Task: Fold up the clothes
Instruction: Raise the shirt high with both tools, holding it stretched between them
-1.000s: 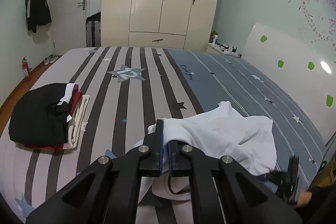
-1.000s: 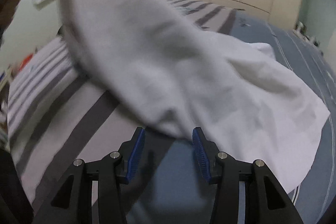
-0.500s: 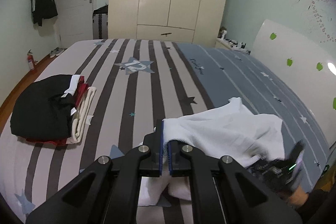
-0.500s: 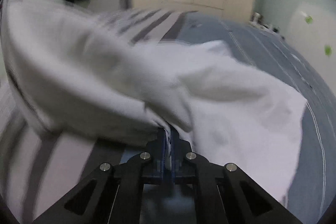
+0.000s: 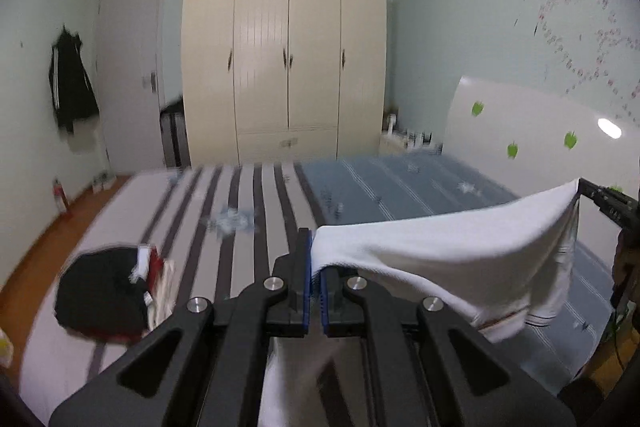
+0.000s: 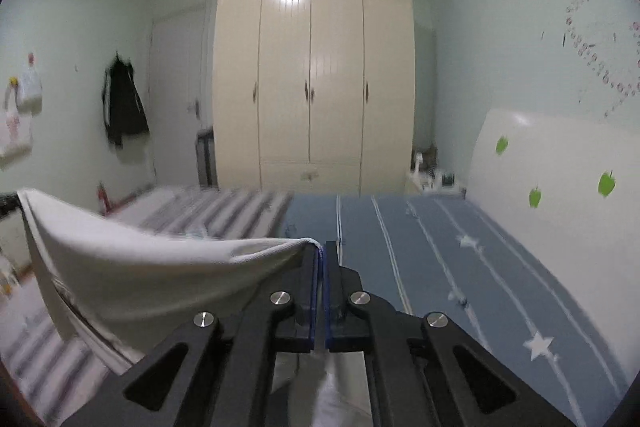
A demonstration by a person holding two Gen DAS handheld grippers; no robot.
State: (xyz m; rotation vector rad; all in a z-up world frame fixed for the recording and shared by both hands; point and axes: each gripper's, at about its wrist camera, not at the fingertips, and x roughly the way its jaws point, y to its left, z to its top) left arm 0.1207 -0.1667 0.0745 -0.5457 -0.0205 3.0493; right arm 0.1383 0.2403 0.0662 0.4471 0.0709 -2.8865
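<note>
1. Left gripper point(image 5: 314, 259): jaws clamped together on one edge of the white fabric garment point(image 5: 440, 263), which leaves them toward the right
2. Right gripper point(image 6: 321, 259): jaws pinched tight on another edge of the same garment point(image 6: 132, 275), which leaves them toward the left
3. White fabric garment: held in the air between the two grippers, above the bed with the grey-striped and blue star-patterned cover point(image 5: 256, 199). Its top edge sags between the two grips, the rest hangs below, and a dark-striped hem shows at the lower right in the left wrist view
4. Right gripper point(image 5: 608, 201) shows at the far right edge of the left wrist view, holding the garment's far corner
5. Stack of folded clothes, black on top with red and cream beneath point(image 5: 108, 291): lies on the striped side of the bed, well apart from the held garment
6. Cream four-door wardrobe point(image 6: 312, 83): stands against the far wall beyond the bed
7. Both views are blurred
</note>
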